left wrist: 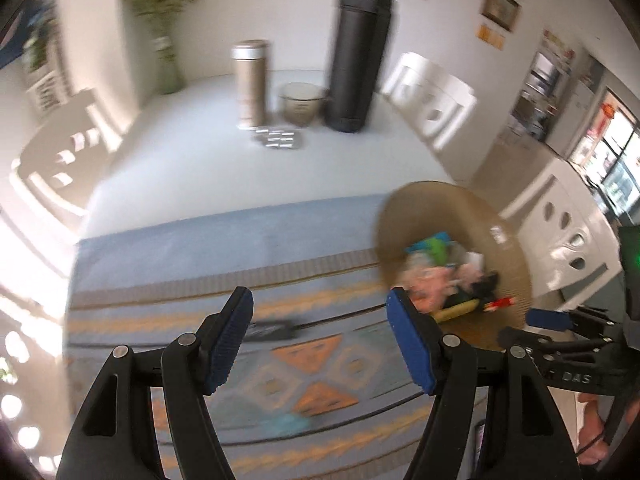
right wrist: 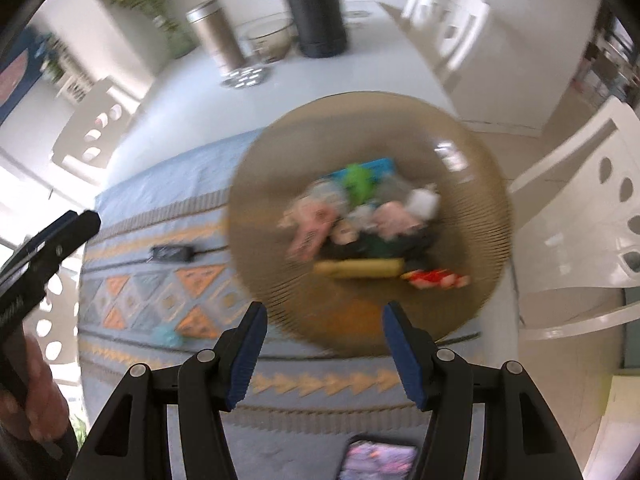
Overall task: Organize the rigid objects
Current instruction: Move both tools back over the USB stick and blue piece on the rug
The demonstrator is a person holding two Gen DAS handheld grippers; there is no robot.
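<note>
Both grippers were empty w/ jaws apart at a middling gap: nothing sat between the blue pads of the left gripper (left wrist: 320, 320) or the right gripper (right wrist: 322, 326), & both hung clear above the patterned table runner (left wrist: 224, 240). Judging by what lay loose, the step in hand was probably fetching the next rigid piece, so doing it well meant picking one target and squaring the jaws to it before dropping: the flat black object (left wrist: 272, 329) lay just beyond the left gripper's left-side pad, low on the cloth, so pads would need to straddle its narrow sides & go right down to the runner w/o snagging fabric. The small teal thing (right wrist: 166, 335) sat off to the left of the right gripper's jaws, near the orange triangles (too blurred to name). Ahead of the right jaws, filling most of that view, was the woven round basket (right wrist: 280, 152), already holding a heap: a yellowish stick-like piece (right wrist: 360, 268) nearest the jaws, a red bit (right wrist: 432, 279) beside it, pinkish & green items behind, all smeared by motion blur. Its wide shallow rim looked easy to drop into from above; release low so pieces don't bounce out.
</note>
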